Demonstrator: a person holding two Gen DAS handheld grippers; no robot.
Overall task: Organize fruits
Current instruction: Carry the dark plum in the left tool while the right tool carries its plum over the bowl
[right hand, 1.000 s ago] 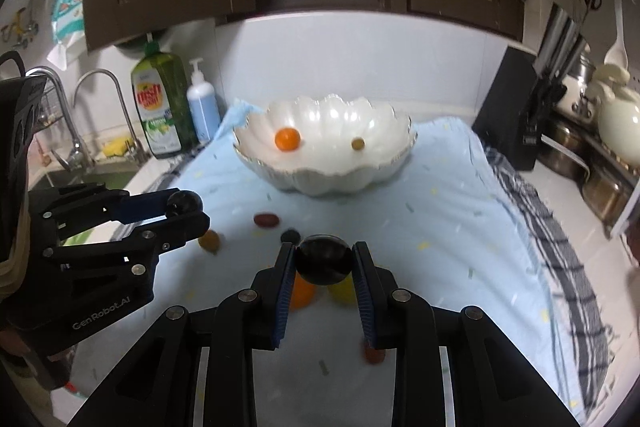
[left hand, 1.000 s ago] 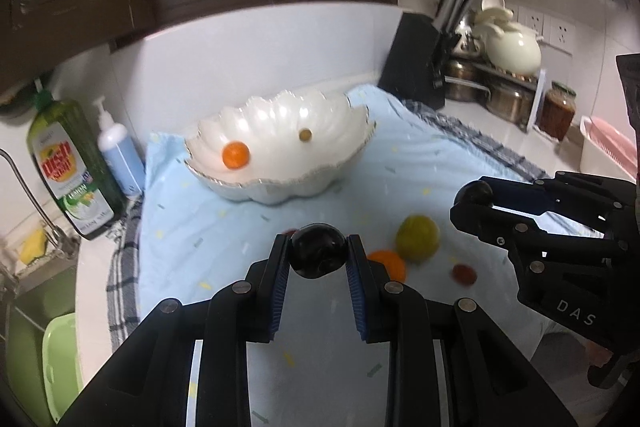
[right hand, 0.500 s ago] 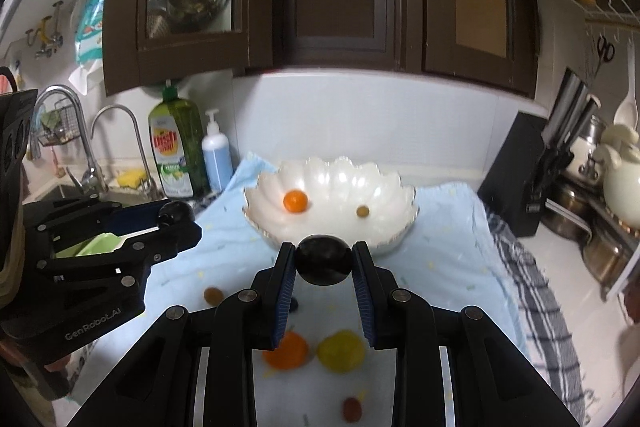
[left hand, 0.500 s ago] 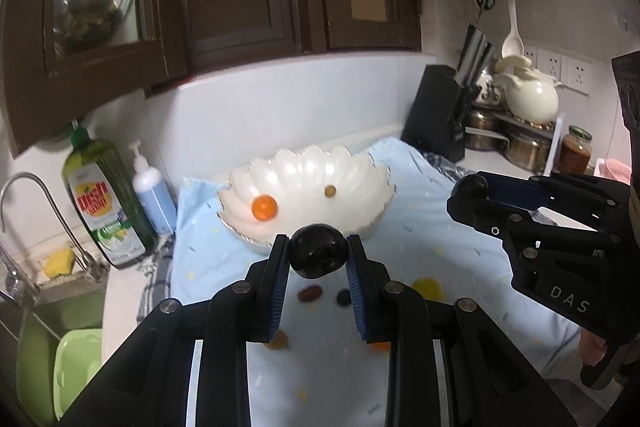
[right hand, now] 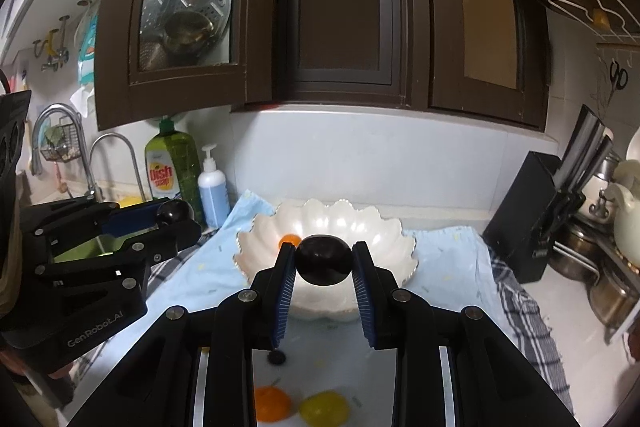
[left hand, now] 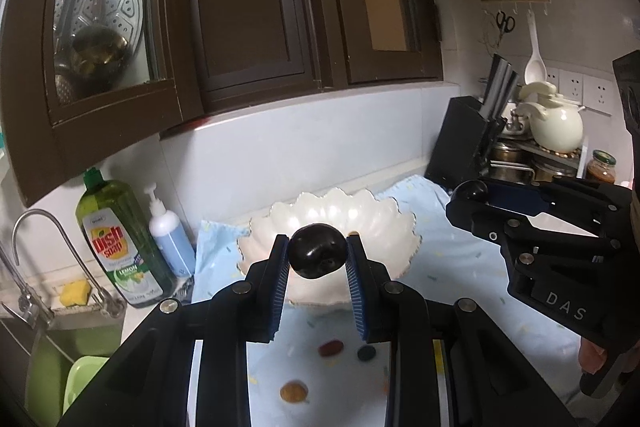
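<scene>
While open air surrounds both grippers before the scalloped bowl [left hand: 384, 223], left fingers [left hand: 280, 267] and right fingers [right hand: 286, 275] each pinch a dark plum [left hand: 317, 251] at frame centre.

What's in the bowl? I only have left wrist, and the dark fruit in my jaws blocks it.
Observer: The right wrist view shows one small orange fruit inside the white bowl, on its left side. The rest of the inside is hidden behind the right gripper and its dark fruit.
Operator: Is right gripping squarely? I only see it side-on.
Observer: Yes, both blue pads press on the dark fruit's sides, and it sits centred between them.
Operator: Any fruit on the cloth I can't see?
Observer: A larger orange fruit and a yellow fruit lie side by side on the blue cloth, under the right gripper's body.
</scene>
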